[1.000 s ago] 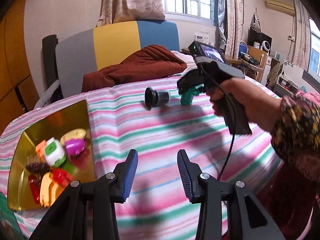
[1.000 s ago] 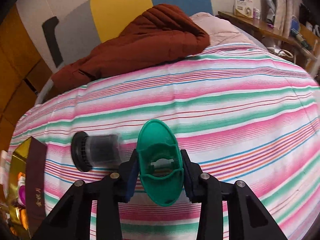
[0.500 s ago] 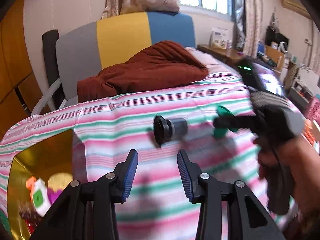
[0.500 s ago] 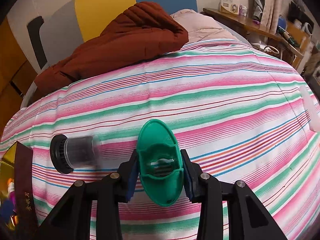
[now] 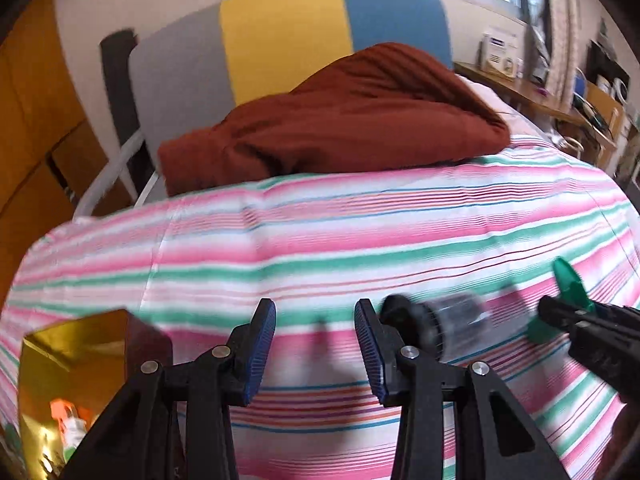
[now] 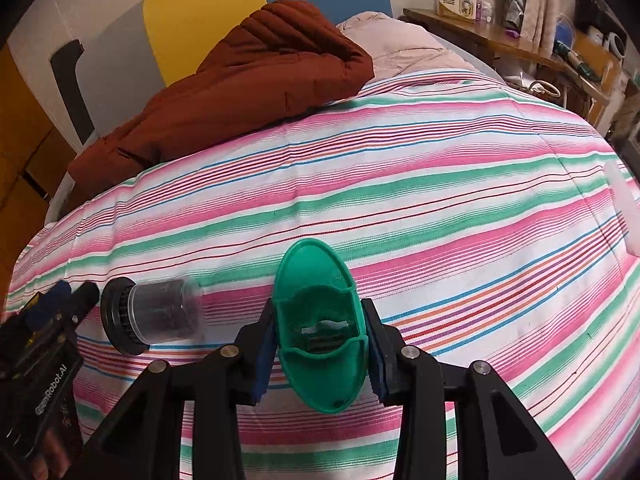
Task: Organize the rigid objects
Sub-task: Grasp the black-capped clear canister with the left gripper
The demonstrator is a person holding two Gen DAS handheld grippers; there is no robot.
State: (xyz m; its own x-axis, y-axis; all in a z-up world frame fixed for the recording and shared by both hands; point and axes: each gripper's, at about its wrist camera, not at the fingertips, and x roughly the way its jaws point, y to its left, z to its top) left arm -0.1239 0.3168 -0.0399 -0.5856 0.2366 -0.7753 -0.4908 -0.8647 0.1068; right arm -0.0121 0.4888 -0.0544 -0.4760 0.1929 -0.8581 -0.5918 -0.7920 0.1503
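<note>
My right gripper (image 6: pixel 320 340) is shut on a green oval plastic piece (image 6: pixel 322 332), held just above the striped bedspread (image 6: pixel 440 208); the same piece (image 5: pixel 570 292) shows at the right of the left wrist view. A clear cylinder with a black ribbed cap (image 6: pixel 152 314) lies on its side left of the green piece. In the left wrist view this cylinder (image 5: pixel 444 322) sits just right of my right finger. My left gripper (image 5: pixel 316 344) stands open with nothing between its fingers, and its tip (image 6: pixel 60 300) shows close to the cap.
A gold box (image 5: pixel 60 364) holding several small toys stands at the lower left. A brown padded jacket (image 5: pixel 340 120) lies across the far side of the bed. Behind it are a grey, yellow and blue headboard (image 5: pixel 280 36) and a cluttered desk (image 6: pixel 500 36).
My left gripper swung away from the gold box toward the cylinder, which now lies beside its right finger. The right gripper stayed nearly still with the green piece.
</note>
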